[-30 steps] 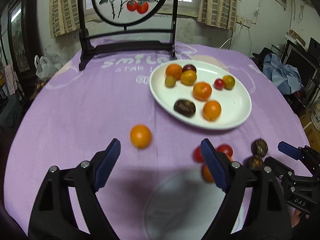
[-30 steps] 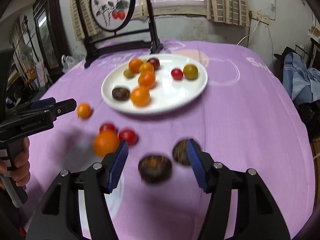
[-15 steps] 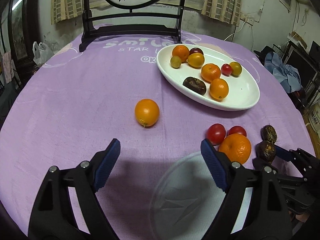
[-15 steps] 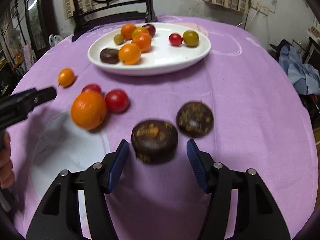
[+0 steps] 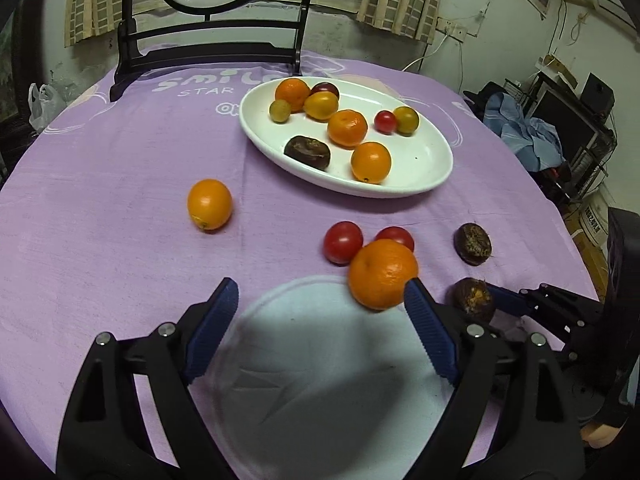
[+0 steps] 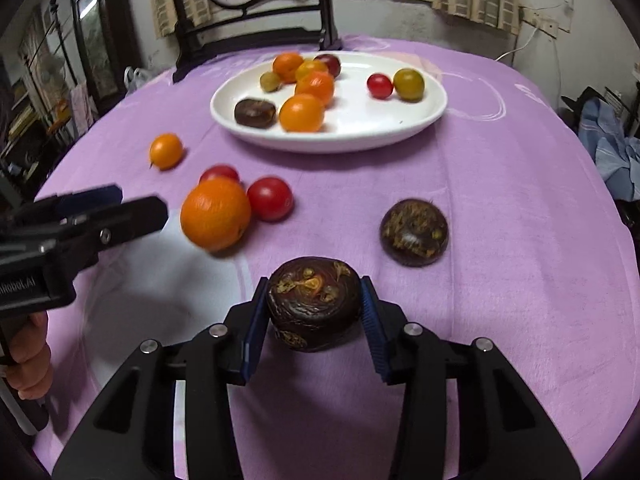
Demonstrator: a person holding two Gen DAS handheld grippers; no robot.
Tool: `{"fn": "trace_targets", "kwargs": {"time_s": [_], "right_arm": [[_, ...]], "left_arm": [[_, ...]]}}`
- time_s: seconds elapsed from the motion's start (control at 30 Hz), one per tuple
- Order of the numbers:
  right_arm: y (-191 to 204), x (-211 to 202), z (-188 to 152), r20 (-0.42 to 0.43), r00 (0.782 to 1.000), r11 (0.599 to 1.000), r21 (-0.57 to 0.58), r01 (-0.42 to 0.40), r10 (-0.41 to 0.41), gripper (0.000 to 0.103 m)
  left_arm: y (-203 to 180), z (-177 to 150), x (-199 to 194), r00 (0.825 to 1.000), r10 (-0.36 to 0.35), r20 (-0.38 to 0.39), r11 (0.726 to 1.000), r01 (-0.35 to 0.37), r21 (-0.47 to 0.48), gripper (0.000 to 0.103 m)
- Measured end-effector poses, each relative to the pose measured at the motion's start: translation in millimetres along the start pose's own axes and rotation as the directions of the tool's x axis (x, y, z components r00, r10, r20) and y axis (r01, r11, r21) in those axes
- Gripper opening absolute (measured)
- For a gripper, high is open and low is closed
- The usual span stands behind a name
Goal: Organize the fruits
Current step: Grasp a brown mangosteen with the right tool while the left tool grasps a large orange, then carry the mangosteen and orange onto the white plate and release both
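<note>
**Dark fruit clamped on the purple cloth**

Between the blue pads of the right gripper (image 6: 314,312) sits a dark brown fruit (image 6: 314,300), both pads pressed against its sides, low over the purple tablecloth (image 6: 500,208). Just beyond it to the right lies a 2nd dark fruit (image 6: 414,232), apart from the pads. Left of centre, a large orange (image 6: 215,213) rests at the edge of a pale round mat (image 6: 160,280), touching 1 of 2 red tomatoes (image 6: 270,199) behind it. A small orange (image 6: 165,151) lies alone further left.

On the far side stands the white plate (image 6: 400,128), holding 9 fruits: oranges, small tomatoes and 1 dark piece.

The left gripper (image 5: 320,324) hovers over the mat with its jaws spread wide and nothing between them; its right pad (image 5: 430,332) sits just beside the large orange (image 5: 382,274).
</note>
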State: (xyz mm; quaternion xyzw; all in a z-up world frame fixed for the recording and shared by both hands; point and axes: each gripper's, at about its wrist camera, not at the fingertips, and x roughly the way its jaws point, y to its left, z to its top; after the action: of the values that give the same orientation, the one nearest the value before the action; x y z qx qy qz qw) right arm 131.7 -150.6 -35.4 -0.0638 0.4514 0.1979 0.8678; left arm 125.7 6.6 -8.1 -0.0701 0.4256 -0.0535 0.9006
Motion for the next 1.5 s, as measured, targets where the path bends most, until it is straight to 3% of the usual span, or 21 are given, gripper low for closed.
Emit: {"fn": "trace_targets", "kwargs": {"time_s": [0.23,0.47,0.53,0.57,0.63,0.67,0.8,0.93,1.2,1.4,1.5], "right_arm": [[2,-10,-10,-0.014,1.000,1.000,-0.029,0.006,-0.007,0.044],[4,-11,-9,-0.016,1.000,0.999,-0.035,-0.014,0.013,0.044],[2,-11,-9,-0.018,1.000,0.999,-0.028,-0.019,0.019,0.044],[1,-11,-9,-0.018,1.000,0.999,-0.025,-0.020,0.020,0.044],[0,-11,-8,-0.019,1.000,1.000,-0.020,-0.019,0.018,0.044],[0,-11,-8,-0.020,1.000,1.000,-0.018,-0.019,0.019,0.044],[-2,-10,-7,-0.018,1.000,1.000,-0.011,-0.022,0.022,0.044],[-3,-12,-6,-0.003,1.000,1.000,-0.005,-0.028,0.028,0.044],[-3,-40,1,0.170,0.985,1.000,-0.006,-0.026,0.027,0.044],[-6,-63,33,0.297,0.954,1.000,-0.001,0.030,-0.028,0.044],[-13,-57,61,0.331,0.942,0.998,-0.007,0.060,-0.054,0.044]], "left_arm": [[-11,1,20,0.997,0.026,-0.075,0.999,-0.029,-0.033,0.087],[-27,8,45,0.989,-0.009,-0.145,0.998,0.001,-0.060,0.087],[-32,8,49,0.990,0.014,-0.137,0.999,-0.021,-0.045,0.083],[-34,8,50,0.991,0.021,-0.131,0.999,-0.026,-0.032,0.076],[-36,8,49,0.993,0.037,-0.114,0.999,-0.038,-0.006,0.061],[-36,8,48,0.994,0.011,-0.111,1.000,-0.011,-0.004,0.045],[-31,7,41,0.992,-0.011,-0.127,1.000,0.008,-0.026,0.045],[-31,0,27,0.992,-0.011,-0.124,1.000,0.013,0.011,0.045],[-28,6,-20,0.999,-0.004,-0.042,0.996,0.008,0.086,0.045],[-24,49,-31,0.998,0.020,0.064,0.992,-0.028,0.122,0.045],[-17,78,-17,0.995,0.043,0.087,0.995,-0.051,0.086,0.045]]}}
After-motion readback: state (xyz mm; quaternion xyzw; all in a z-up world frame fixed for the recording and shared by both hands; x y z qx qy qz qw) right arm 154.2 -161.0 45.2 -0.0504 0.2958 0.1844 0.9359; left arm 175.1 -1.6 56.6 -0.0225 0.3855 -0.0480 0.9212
